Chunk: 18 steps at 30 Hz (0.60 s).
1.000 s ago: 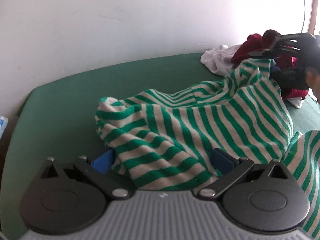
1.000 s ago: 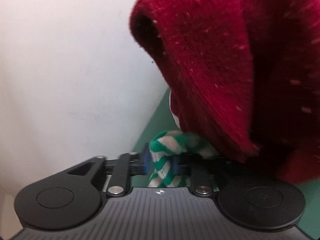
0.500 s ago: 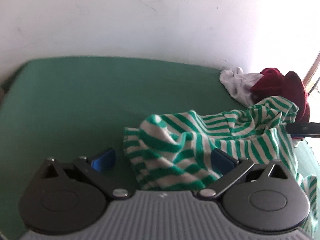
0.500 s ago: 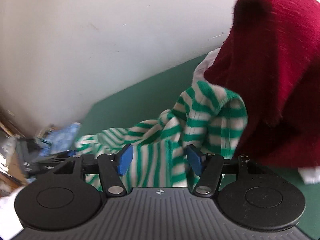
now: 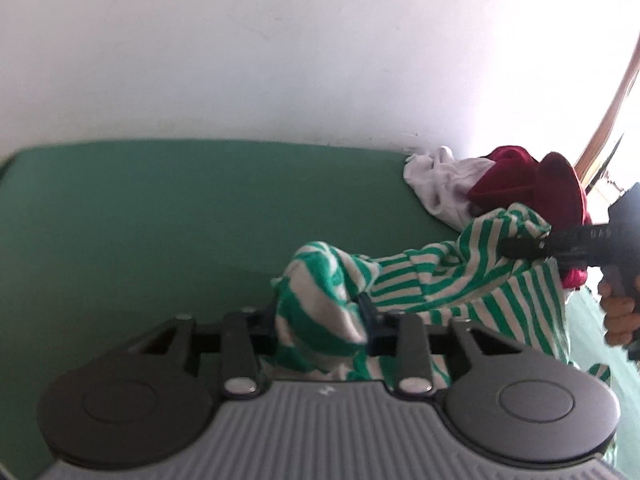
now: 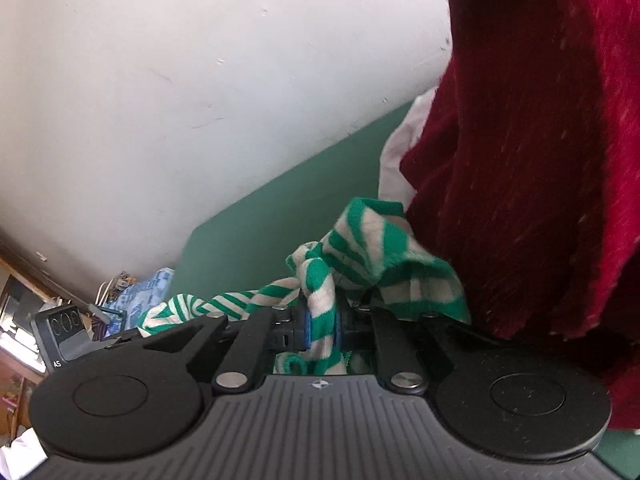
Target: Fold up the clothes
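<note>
**Both ends of the striped top pinched, ready to draw it out flat**

The green-and-white striped top [image 5: 420, 276] lies bunched at centre right of the left wrist view, on the green worktop [image 5: 160, 220], its far end against the red knit [image 5: 532, 184] and white garment [image 5: 440, 184] at upper right. Your left hand-held gripper [image 5: 320, 320] is closing narrow on a thick fold; your right hand-held gripper [image 6: 320, 328] is closing on a thin twist of stripe. Judge each bite before pulling: the right holds a rolled edge that may slip. Draw the ends apart evenly and lift clear of the red knit, which could drag along.
</note>
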### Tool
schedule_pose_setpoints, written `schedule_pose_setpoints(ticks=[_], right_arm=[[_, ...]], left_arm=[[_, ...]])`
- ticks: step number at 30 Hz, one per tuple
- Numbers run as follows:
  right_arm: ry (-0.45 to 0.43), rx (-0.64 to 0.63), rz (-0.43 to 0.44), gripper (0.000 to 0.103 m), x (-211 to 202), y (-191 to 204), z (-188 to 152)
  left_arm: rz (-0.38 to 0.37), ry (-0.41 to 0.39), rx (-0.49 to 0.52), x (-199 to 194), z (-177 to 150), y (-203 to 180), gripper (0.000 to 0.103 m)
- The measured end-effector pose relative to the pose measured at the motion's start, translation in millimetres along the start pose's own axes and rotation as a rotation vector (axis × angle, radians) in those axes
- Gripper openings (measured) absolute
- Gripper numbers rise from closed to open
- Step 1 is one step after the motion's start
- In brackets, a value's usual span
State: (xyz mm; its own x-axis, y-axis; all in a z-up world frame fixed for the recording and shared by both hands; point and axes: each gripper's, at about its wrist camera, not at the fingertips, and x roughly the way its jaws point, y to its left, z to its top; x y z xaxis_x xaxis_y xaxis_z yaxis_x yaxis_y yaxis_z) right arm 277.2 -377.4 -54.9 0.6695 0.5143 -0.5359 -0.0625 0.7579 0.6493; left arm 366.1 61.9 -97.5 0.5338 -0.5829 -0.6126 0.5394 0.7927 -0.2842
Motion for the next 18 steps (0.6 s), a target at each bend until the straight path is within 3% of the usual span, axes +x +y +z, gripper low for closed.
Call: schedule_pose_setpoints(ticks=[4, 12, 18], right_arm=[[-0.009, 0.009, 0.035, 0.01, -9.2, 0.5, 0.0], [-0.063, 0.043, 0.244, 0.009, -61.7, 0.9, -9.6], [-0.051, -0.015, 0.354, 0.009, -109.1, 22.3, -24.4]], left_arm=[[-0.011, -0.05, -0.021, -23.4, 8.0, -8.1, 0.026], [-0.073, -0.136, -0.072, -94.8, 12.5, -22.7, 0.021], [-0.092, -0.161, -0.115, -140.7, -12.7, -30.2, 0.02]])
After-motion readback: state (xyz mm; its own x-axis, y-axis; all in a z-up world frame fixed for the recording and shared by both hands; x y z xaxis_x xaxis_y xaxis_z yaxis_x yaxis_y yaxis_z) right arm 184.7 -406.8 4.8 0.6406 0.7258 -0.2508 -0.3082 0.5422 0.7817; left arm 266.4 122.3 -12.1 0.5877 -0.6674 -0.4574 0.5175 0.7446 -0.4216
